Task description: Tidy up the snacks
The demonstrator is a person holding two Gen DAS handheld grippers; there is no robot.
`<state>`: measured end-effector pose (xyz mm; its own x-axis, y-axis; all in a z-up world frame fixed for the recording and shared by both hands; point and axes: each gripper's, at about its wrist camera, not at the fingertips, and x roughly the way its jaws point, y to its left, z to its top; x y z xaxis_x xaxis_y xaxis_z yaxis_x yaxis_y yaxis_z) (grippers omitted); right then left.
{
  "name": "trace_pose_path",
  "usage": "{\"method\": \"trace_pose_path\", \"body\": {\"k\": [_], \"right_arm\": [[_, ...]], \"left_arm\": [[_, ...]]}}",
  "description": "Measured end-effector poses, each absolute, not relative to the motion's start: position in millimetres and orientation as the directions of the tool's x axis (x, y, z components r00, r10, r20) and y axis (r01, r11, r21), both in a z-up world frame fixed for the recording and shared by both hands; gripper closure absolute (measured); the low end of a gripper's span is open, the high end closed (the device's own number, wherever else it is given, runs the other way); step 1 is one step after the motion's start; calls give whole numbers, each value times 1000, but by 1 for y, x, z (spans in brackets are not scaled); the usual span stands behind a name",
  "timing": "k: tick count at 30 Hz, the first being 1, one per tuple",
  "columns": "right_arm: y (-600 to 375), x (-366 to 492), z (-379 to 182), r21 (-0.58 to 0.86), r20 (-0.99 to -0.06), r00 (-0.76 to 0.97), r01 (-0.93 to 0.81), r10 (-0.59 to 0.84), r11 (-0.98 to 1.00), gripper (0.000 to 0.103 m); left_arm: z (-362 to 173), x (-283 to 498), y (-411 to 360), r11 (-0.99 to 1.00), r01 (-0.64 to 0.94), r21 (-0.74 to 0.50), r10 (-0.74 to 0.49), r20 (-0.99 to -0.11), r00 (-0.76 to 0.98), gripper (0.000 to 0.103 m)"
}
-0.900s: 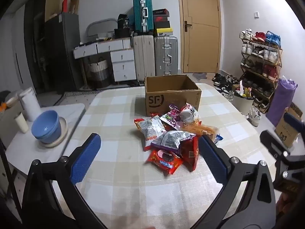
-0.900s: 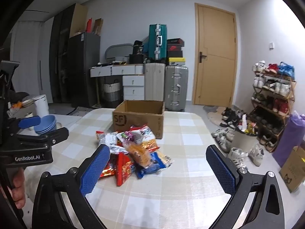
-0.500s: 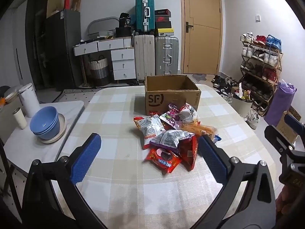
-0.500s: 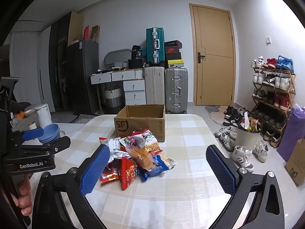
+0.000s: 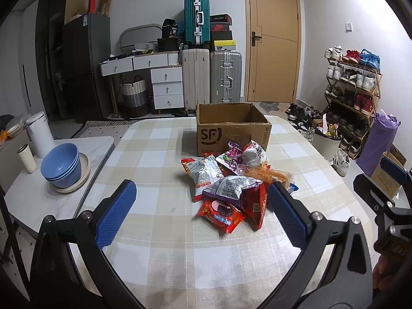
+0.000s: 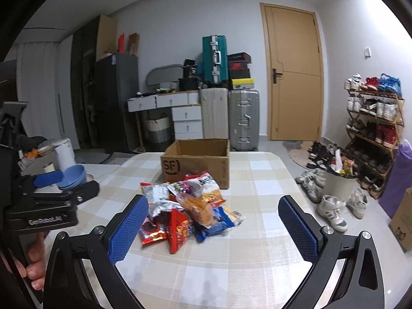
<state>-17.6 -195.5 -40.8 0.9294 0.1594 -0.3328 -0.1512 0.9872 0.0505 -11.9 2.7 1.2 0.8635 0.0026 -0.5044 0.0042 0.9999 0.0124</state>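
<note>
Cardboard box (image 5: 233,128) sits open on the checked tabletop (image 5: 159,231), snacks (image 5: 229,185) heaped right against its front. Left hand-held gripper (image 5: 200,213) and right hand-held gripper (image 6: 212,226) both hover spread wide, empty. Blue bowls (image 5: 61,164) stand off left, clear path.

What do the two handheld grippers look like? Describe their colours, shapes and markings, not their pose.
Both match. The left gripper and right gripper have curved black arms with silver bolts, ending in flat blue pads with a fine grid texture. The left gripper's black body carries white "GenRobot.AI" lettering. No cables or sleeves show.
</note>
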Motion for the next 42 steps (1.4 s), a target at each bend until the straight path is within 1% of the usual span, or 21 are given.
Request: {"method": "trace_pose_path", "body": {"k": [21, 29, 42], "right_arm": [[-199, -19, -36, 73, -334, 926, -161, 176, 984, 0], [-198, -20, -39, 89, -331, 920, -191, 209, 978, 0], [-201, -13, -47, 108, -346, 917, -169, 196, 980, 0]], "left_arm": [[-3, -14, -1, 1000, 23, 15, -12, -506, 863, 1], [-8, -14, 1, 999, 32, -2, -28, -519, 854, 1], [-22, -1, 12, 1000, 14, -25, -25, -537, 843, 1]]}}
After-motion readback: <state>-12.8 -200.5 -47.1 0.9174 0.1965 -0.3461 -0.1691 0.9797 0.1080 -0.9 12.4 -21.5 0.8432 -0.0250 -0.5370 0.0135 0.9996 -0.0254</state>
